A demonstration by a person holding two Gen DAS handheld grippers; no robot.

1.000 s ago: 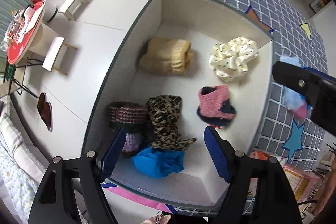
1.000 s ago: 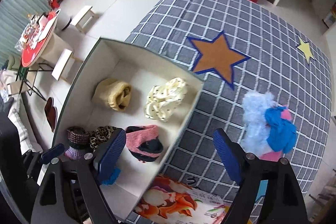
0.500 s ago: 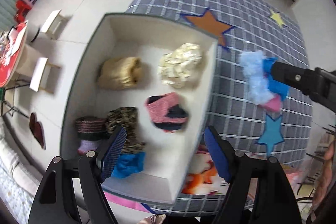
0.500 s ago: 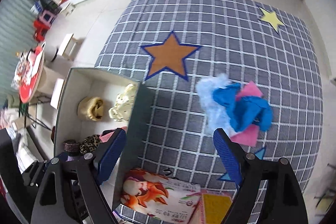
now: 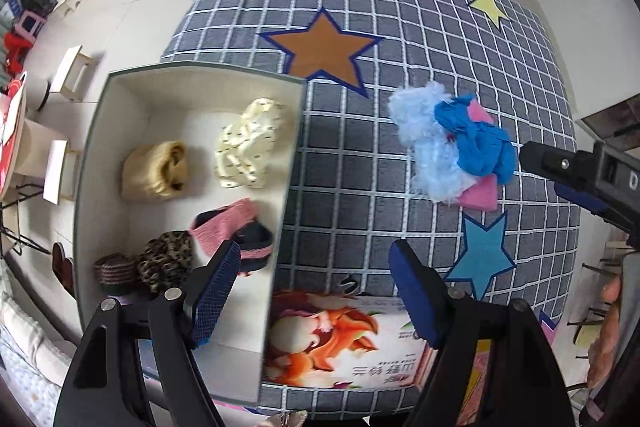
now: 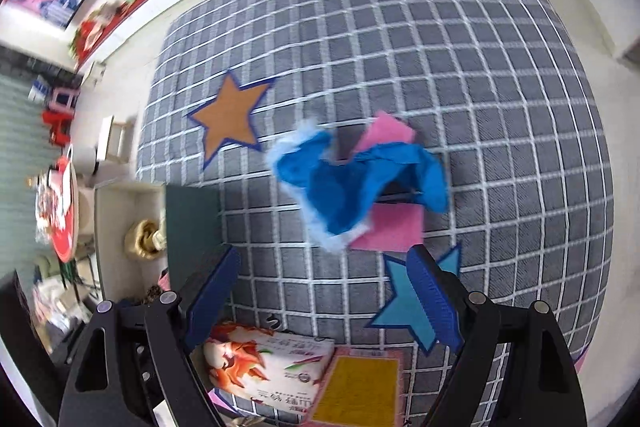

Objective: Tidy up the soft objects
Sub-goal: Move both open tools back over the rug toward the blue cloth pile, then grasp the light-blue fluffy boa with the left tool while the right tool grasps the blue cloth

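A: What is the left wrist view showing?

B: A grey checked mat (image 5: 400, 39) with star patches is lying over the surface, and pale floor tiles are showing beyond it. An open white box (image 5: 92, 155) is sitting at the mat's left edge. Inside it, a tan bundle (image 5: 154, 171), a cream dotted piece (image 5: 248, 143), a pink and navy knit (image 5: 236, 231), a leopard-print piece (image 5: 166, 263) and a dark striped roll (image 5: 114, 269) are lying apart from one another. Out on the mat, right of the box, a loose pile is waiting: a fluffy light blue piece (image 5: 428, 143) with a bright blue cloth (image 5: 476, 143) over it and a pink cloth (image 5: 480, 193) partly underneath.

A: And the left gripper (image 5: 314, 291)?

B: Its jaws are standing wide apart, holding nothing, hanging above the box's right wall and a picture book (image 5: 340, 339). The other tool is poking in at the right edge.

A: Now the right wrist view?

B: It is blurred. The same mat (image 6: 480, 67) is filling the frame, and the blue cloth (image 6: 352, 187) is lying over the pink one (image 6: 394, 227), with only a fringe of the fluffy piece (image 6: 296, 135) showing. The right gripper (image 6: 322, 297) is hovering just short of that pile, jaws spread and empty. The box (image 6: 192, 223) is sitting at the left, the book (image 6: 264, 359) near the bottom.
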